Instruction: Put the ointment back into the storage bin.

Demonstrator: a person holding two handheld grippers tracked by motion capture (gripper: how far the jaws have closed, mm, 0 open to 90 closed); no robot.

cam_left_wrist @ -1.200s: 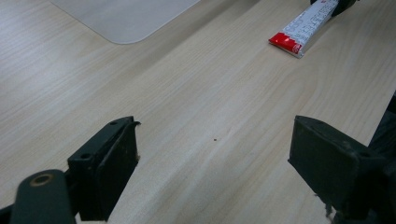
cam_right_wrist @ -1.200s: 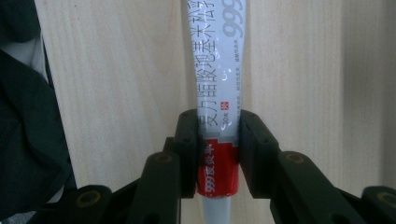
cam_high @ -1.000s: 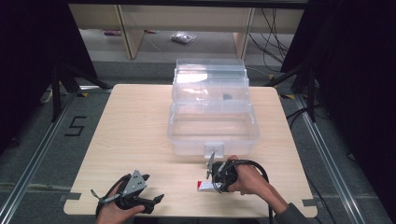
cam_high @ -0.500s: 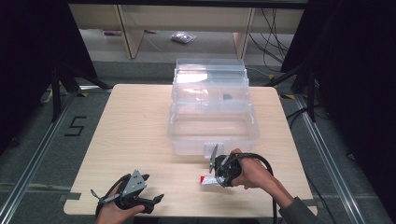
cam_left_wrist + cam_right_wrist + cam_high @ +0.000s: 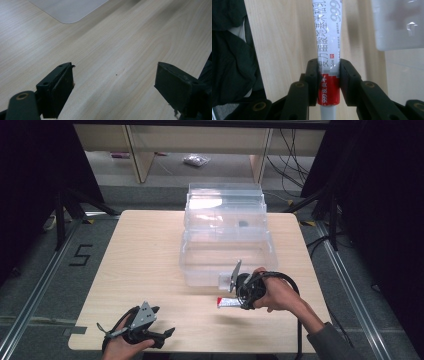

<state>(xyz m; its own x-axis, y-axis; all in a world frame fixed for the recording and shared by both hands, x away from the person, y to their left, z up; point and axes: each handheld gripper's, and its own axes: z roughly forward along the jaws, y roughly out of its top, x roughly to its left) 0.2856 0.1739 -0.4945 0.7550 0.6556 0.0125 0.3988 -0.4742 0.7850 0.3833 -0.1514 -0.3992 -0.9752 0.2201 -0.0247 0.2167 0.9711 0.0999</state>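
Observation:
A white tube with a red band and "999" print (image 5: pixel 327 45) is clamped near its red end between the jaws of my right gripper (image 5: pixel 328 75). In the high view the right gripper (image 5: pixel 236 301) hangs just above the table, in front of the clear plastic box (image 5: pixel 225 245), and the tube (image 5: pixel 226 303) sticks out to its left. My left gripper (image 5: pixel 162 322) rests at the table's front left, held by a hand. Its jaws (image 5: pixel 115 82) stand wide apart over bare wood.
The clear box stands at the table's middle back with its lid tipped open behind; its corner (image 5: pixel 397 25) lies close to the tube. A pale translucent sheet edge (image 5: pixel 67 10) lies beyond the left gripper. A dark sleeve (image 5: pixel 232 57) hangs beside the right gripper. Dark stands flank the table.
The right gripper has risen off the table with the tube and drifted slightly right, toward the box front. The left gripper has stayed where it was.

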